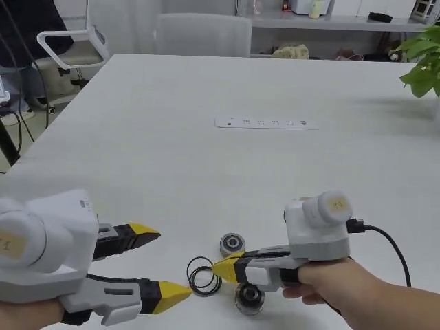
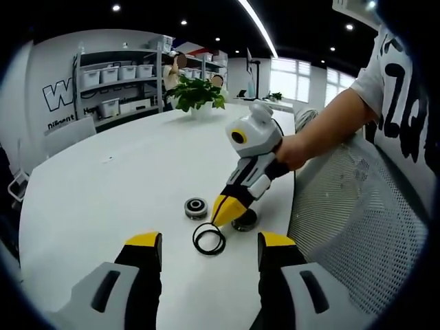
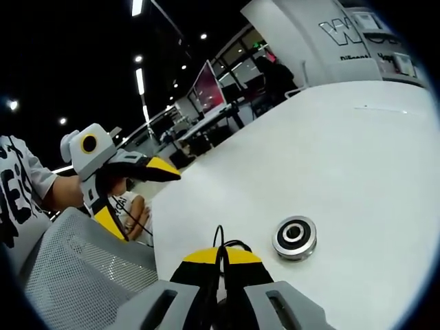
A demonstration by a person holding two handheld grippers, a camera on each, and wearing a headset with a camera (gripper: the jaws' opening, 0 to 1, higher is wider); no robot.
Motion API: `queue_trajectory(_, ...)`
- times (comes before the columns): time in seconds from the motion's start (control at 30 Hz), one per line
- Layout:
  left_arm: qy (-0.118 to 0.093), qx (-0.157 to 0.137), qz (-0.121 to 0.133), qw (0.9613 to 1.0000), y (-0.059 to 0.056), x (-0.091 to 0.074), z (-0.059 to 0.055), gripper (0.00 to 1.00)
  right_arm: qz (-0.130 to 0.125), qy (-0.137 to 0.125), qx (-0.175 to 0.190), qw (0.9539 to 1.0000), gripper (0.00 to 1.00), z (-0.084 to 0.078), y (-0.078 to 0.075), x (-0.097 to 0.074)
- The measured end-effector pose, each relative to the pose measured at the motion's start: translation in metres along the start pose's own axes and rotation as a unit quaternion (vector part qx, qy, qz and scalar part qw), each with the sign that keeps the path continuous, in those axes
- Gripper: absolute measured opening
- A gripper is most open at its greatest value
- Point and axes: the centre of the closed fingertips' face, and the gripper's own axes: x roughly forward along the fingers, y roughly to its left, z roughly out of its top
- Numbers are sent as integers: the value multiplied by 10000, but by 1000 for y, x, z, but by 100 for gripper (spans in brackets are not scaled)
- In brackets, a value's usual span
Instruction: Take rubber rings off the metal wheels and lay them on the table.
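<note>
Right gripper (image 1: 225, 268) has its jaws squeezed fully together. In the right gripper view a thin black rubber ring (image 3: 220, 237) comes out from between the tips, so I'd say it's pinching one. The tip is down at the table (image 1: 206, 158), touching the little pile of loose rings (image 1: 204, 278) lying close in front of the person. Left gripper (image 1: 159, 265) is spread wide with nothing in it, hanging just beside that pile with its tips pointed at it.

My read: this is the laying-down bit for one ring. The next move just needs the right jaws to let go so it drops flat with the others. Then lift clear without dragging the loops along, since they look thin and floppy enough to snag on a tip.

After that there are two wheels to deal with. One wheel (image 1: 232, 243) lies flat just beyond the pile, shiny metal with a dark band. The other wheel (image 1: 249, 297) sits right under the right gripper, partly hidden. Can't tell from here whether either has rubber left on it.

The loose rings look like skinny black o-rings, overlapping each other, round and not kinked.
</note>
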Motion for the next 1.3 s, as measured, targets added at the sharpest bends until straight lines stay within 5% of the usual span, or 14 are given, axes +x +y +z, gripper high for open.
queue_trajectory(0.6,48,23,-66,10000,-1,3,0,54,73,157,65,9998,0,-9,2,1)
queue_trajectory(1.3,98,-32,-66,9999,0,3,-6,53,-180,209,105,9996,1,-14,-12,0)
